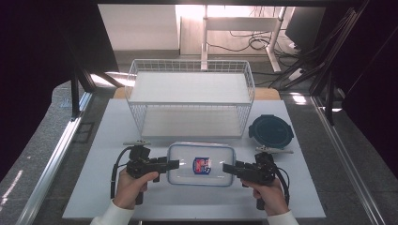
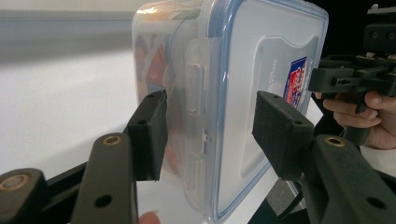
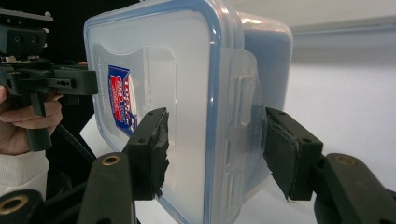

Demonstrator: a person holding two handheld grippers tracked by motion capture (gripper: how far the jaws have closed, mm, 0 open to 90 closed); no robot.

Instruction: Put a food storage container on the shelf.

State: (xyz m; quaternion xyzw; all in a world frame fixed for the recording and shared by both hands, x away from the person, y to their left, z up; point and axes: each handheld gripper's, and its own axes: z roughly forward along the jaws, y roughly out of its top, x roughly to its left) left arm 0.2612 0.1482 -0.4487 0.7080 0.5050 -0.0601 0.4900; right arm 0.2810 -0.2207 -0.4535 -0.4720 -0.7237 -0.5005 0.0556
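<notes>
Left gripper (image 1: 174, 164): jaws spread, straddling the left end clip of the clear rectangular plastic container with blue-sealed lid (image 1: 201, 164), not clamped. Right gripper (image 1: 227, 168): jaws likewise spread around the container's right end clip. Container: flat on the white table (image 1: 94, 187), just in front of the white two-tier wire rack (image 1: 190, 96); round dark blue lid (image 1: 271, 131) behind-right of container.

A white table top (image 1: 117, 187) carries everything here. A white wire basket rack (image 1: 190, 98) stands at its far middle, and just in front of the rack lies a clear lidded container (image 1: 201, 164) with a blue-and-red label. To the right of the rack's front corner, a dark round lid (image 1: 271, 131) lies flat on the table top.
</notes>
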